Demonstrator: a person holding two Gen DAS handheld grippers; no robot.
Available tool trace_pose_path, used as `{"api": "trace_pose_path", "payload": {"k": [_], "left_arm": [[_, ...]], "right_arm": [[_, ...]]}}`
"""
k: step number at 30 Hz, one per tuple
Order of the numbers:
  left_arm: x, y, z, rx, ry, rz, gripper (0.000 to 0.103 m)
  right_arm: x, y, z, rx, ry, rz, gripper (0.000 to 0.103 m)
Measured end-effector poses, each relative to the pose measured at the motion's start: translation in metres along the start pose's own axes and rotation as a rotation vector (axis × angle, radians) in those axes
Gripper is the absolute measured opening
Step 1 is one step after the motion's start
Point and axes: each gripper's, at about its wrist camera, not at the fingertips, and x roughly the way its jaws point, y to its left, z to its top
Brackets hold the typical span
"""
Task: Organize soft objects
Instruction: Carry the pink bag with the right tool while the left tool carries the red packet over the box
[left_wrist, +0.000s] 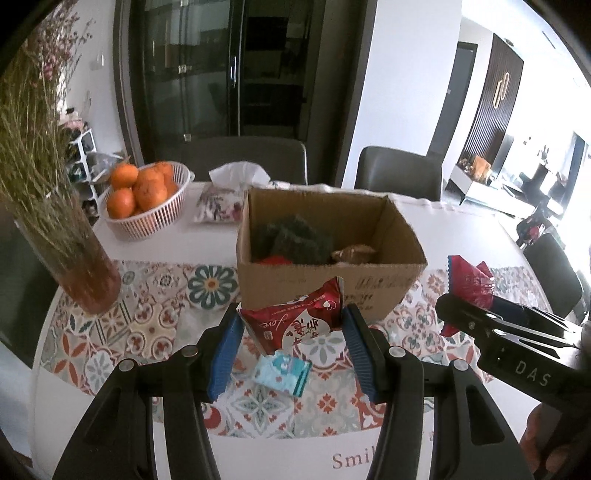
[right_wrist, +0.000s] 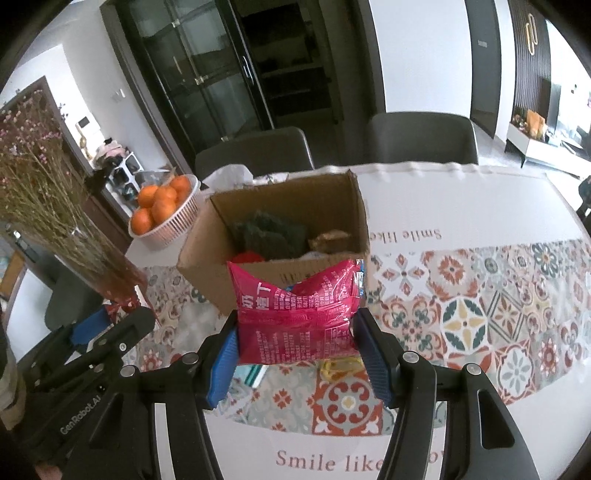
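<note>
My left gripper (left_wrist: 293, 334) is shut on a red and white snack packet (left_wrist: 295, 319), held above the patterned cloth just in front of an open cardboard box (left_wrist: 325, 280). My right gripper (right_wrist: 295, 341) is shut on a pink-red snack packet (right_wrist: 295, 317), also lifted in front of the same cardboard box (right_wrist: 207, 266). That right gripper shows in the left wrist view at the right, with its red packet (left_wrist: 469, 282) sticking up. Inside the box lie dark green pads (left_wrist: 291, 238), something red and a brown item (left_wrist: 354, 254). A small light-blue tissue pack (left_wrist: 282, 373) lies on the cloth below the left gripper.
A white basket of oranges (left_wrist: 144, 199) and a floral tissue pouch (left_wrist: 221, 203) stand behind the box to the left. A vase of dried flowers (left_wrist: 74, 258) rises at the left. A yellow item (right_wrist: 340, 367) lies under the right packet. Grey chairs (left_wrist: 399, 171) line the far table edge.
</note>
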Motion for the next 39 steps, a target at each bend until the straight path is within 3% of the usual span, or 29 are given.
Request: {"api": "trace_pose_path", "payload": {"k": [10,25,39], "left_arm": [[-0.002,0.001,0.025,0.029,-0.059,0.005,0.054],[0.015,0.003,0.063,0.070,-0.090,-0.049,0.054],[0.055,0.006,0.095,0.105,-0.020,-0.083,0.054]], "right_arm": [[-0.003,0.008,0.023,-0.028,-0.051,0.005,0.061],[0.009,0.018,0.068,-0.091,-0.087,-0.010,0.061],[0.045,0.022,0.101,-0.135,0.005,-0.011,0.062]]}}
